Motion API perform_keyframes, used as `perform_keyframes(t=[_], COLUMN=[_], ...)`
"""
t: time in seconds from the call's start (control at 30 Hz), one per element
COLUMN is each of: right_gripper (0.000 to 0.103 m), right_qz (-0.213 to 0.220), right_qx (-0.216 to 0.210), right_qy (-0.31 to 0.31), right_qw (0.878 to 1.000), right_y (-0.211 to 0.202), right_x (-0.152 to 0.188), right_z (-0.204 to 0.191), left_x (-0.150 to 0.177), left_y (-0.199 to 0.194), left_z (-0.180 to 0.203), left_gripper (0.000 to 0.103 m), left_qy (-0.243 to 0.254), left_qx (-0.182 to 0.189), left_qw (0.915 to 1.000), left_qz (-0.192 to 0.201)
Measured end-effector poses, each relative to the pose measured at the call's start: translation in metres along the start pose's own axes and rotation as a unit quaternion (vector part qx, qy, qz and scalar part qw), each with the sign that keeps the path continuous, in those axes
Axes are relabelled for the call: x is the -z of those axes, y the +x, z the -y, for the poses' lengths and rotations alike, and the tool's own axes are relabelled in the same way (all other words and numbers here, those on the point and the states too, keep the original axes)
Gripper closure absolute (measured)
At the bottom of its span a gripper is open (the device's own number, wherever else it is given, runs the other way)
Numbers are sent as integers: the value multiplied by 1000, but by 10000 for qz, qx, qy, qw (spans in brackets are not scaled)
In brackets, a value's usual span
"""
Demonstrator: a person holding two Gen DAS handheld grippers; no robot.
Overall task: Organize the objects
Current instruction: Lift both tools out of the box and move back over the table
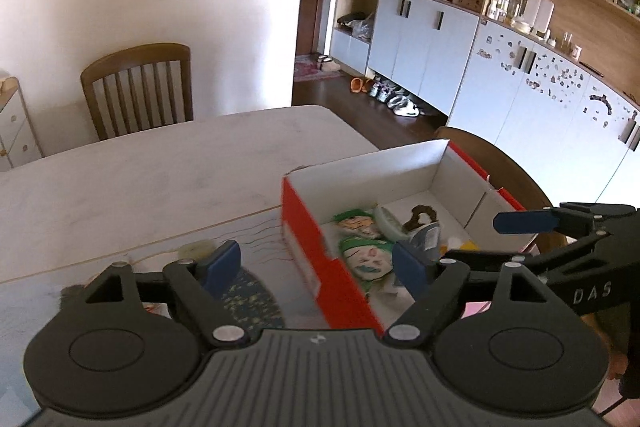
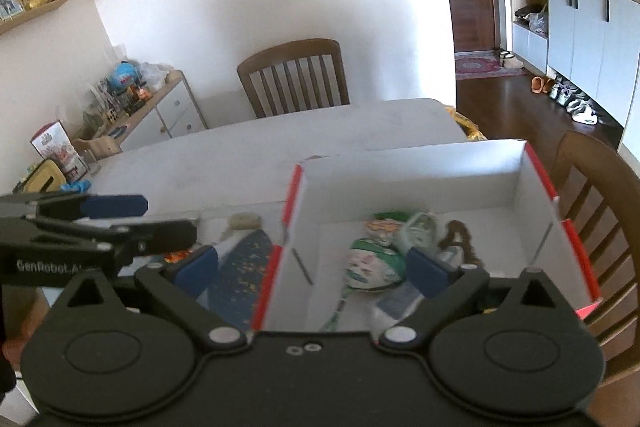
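pale tabletop runs back to a wooden chair at eleven o'clock in the left wrist view. at two o'clock stands the red-sided box, open, with two painted masks and other small pieces on its white floor. the left gripper is spread wide, empty, straddling the box's near wall. a dark patterned piece lies flat on the table at seven o'clock, outside the box. the right gripper enters from three o'clock.

in the right wrist view, the right gripper is released too, holding nothing, above the masks at five o'clock. the patterned piece looks thin, light and floppy; pinching an edge seems the surest hold. the left gripper shows at nine o'clock.
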State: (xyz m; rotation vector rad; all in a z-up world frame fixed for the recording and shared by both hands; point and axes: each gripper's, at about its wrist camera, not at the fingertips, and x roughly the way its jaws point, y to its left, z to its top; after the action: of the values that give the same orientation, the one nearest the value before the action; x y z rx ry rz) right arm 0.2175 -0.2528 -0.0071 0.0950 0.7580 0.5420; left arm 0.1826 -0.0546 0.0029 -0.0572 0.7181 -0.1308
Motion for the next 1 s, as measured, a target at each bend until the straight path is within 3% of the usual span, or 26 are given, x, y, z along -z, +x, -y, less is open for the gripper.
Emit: perform_keyframes(t=[0.13, 0.3, 1.0], right_gripper=[1, 1, 1], right_qz=[74, 74, -183], right_qx=[-58, -108, 43], right_qy=[51, 31, -167], right_qw=[9999, 9999, 9997], right_y=[4, 12, 70], right_x=[1, 1, 0], right_z=[-20, -44, -125], left_x=[9, 19, 59], left_y=[-12, -22, -35], left_z=[-18, -44, -157], left_gripper=[15, 3, 0], left_qy=[-86, -233, -529], left_qx=[-1, -115, -435], left_qw=[10000, 9996, 9973], left_qz=[27, 89, 250])
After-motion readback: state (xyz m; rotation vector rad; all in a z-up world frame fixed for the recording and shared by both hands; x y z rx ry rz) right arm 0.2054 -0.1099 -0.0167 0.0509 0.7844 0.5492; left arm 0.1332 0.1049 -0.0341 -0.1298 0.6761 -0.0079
